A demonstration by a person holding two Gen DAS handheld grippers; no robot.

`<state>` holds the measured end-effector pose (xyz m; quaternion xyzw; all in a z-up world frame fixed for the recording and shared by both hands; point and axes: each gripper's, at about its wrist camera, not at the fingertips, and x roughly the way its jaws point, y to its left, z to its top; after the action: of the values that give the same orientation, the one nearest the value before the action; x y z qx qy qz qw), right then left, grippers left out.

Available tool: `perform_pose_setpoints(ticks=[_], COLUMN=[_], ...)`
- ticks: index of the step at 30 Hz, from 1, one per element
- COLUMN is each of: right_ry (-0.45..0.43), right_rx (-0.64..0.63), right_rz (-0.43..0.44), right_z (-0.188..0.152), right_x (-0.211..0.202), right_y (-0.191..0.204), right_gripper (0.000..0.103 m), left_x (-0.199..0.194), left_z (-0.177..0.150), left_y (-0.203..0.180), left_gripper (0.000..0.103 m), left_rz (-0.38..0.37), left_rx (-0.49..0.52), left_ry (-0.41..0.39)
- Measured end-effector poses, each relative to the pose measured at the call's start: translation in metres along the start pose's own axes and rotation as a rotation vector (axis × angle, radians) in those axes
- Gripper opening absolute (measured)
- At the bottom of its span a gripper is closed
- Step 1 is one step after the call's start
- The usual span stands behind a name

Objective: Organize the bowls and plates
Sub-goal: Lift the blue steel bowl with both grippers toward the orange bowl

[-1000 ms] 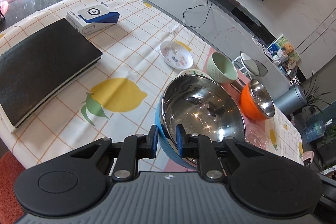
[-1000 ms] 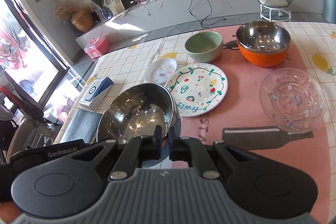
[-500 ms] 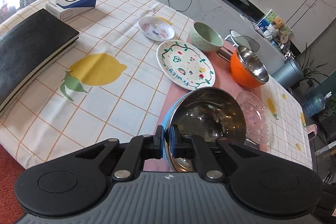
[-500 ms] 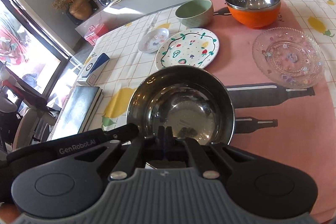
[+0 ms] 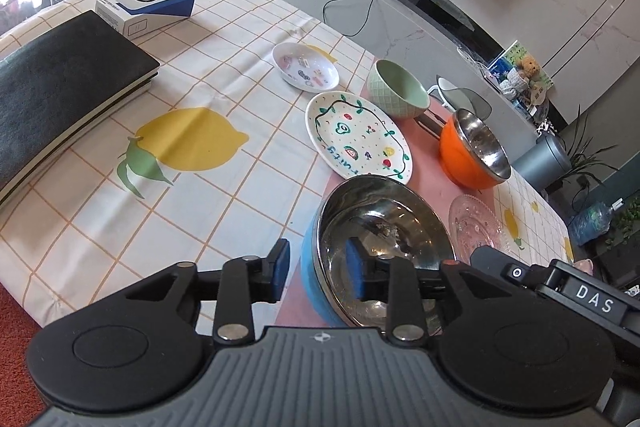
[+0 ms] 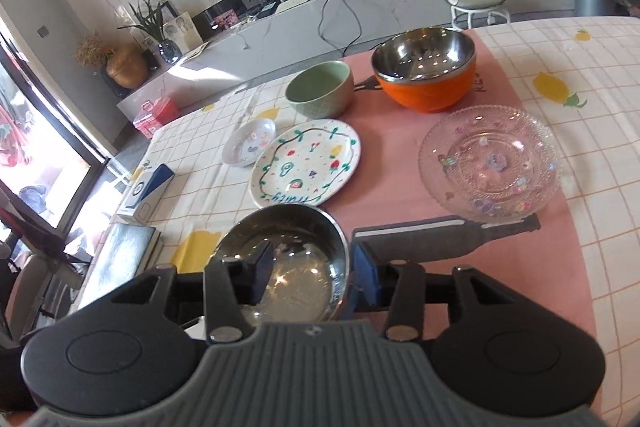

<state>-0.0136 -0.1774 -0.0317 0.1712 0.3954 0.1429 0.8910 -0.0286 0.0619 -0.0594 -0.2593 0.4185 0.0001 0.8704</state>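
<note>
the left claw (image 5: pixel 318 273) stands open, its two blue-padded fingers spread to either side of the near rim of a steel-lined round bowl with a blue outer shell (image 5: pixel 384 231); one pad sits outside the blue wall, the other hangs inside the shiny hollow, and neither clearly presses the rim. the right claw (image 6: pixel 312 273) is also open, straddling the opposite part of the rim of the same bowl (image 6: pixel 288 267), one pad over the steel inside and the blue pad just outside the wall. the bowl rests on the counter (image 5: pixel 180 187), on the edge of a pink runner printed with dark bottles (image 6: pixel 400 147), directly at both claws' tips.

ahead of the left claw and just beyond the bowl lies a white round plate painted with fruit and a green vine (image 5: pixel 356 137). further ahead sit a small white dish with coloured motifs (image 5: pixel 306 67) and a pale green ceramic bowl with a diamond pattern (image 5: pixel 398 89). ahead and to the right of the left claw stands a steel-lined orange bowl (image 5: pixel 472 153), and close to the right of the blue bowl is a clear embossed glass plate (image 5: pixel 476 227), partly hidden behind the right tool.

to the left of the left claw, well apart, lie a black flat notebook (image 5: pixel 60 91) and a white and blue box (image 5: pixel 146 7) on the lemon-print cloth.
</note>
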Motion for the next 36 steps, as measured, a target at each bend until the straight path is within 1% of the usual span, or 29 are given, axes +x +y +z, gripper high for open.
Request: perform_pose_setpoints(ticks=[1,3,5,6,7,8,10,14,18,20,22,23,24,25,26,30,35,36], right_ry=[0.004,0.03,0.062,0.079,0.097,0.112,0.126,0.129,0.14,0.148,0.145,0.136,0.124,0.109,0.097,0.042,-0.008,-0.015], right_rx=[0.001,0.008,0.034,0.056,0.072,0.082,0.087,0.049,0.051,0.055,0.057,0.052,0.049,0.049,0.05,0.06,0.077,0.082], right_rz=[-0.027,-0.068,-0.062,-0.044,-0.03,-0.019,0.0,-0.011,0.009,0.026,0.02,0.011,0.001,-0.005,-0.008,-0.029,-0.054,-0.06], right_z=[0.001,-0.001,-0.005,-0.008,-0.01,-0.013,-0.015,-0.018,-0.019,-0.018,-0.017,-0.016,-0.015,-0.012,-0.01,0.004,0.023,0.027], right_x=[0.003,0.01,0.018,0.021,0.024,0.027,0.031,0.032,0.034,0.034,0.032,0.03,0.027,0.024,0.021,0.008,-0.001,-0.003], right_y=[-0.002,-0.008,-0.015,-0.02,-0.022,-0.023,-0.021,-0.01,-0.01,-0.011,-0.013,-0.013,-0.015,-0.016,-0.019,-0.029,-0.044,-0.047], right_gripper=[0.049,0.05,0.047,0.037,0.024,0.02,0.012,0.013,0.013,0.016,0.02,0.023,0.028,0.031,0.031,0.033,0.034,0.037], left_x=[0.002,0.006,0.01,0.011,0.011,0.011,0.01,0.008,0.007,0.005,0.002,-0.001,-0.004,-0.007,-0.01,-0.015,-0.008,-0.007], left_z=[0.001,0.0,-0.002,-0.003,-0.004,-0.005,-0.005,-0.003,-0.001,0.0,0.003,0.005,0.006,0.009,0.013,0.028,0.043,0.046], left_y=[0.0,-0.001,-0.002,-0.002,-0.003,-0.005,-0.006,-0.004,-0.004,-0.005,-0.007,-0.008,-0.009,-0.012,-0.016,-0.032,-0.063,-0.068], left_gripper=[0.041,0.041,0.041,0.036,0.032,0.028,0.027,0.027,0.027,0.028,0.035,0.041,0.044,0.044,0.044,0.049,0.051,0.052], left_rz=[-0.002,-0.01,-0.013,-0.019,-0.025,-0.028,-0.016,0.002,0.025,0.038,0.053,0.057,0.06,0.064,0.064,0.022,-0.037,-0.047], left_rx=[-0.002,-0.001,0.002,0.003,0.006,0.014,0.029,0.027,0.032,0.031,0.039,0.045,0.051,0.062,0.075,0.102,0.15,0.157], left_ry=[0.006,0.026,0.043,0.048,0.052,0.056,0.052,0.055,0.06,0.051,0.038,0.024,0.011,-0.005,-0.022,-0.054,-0.049,-0.048])
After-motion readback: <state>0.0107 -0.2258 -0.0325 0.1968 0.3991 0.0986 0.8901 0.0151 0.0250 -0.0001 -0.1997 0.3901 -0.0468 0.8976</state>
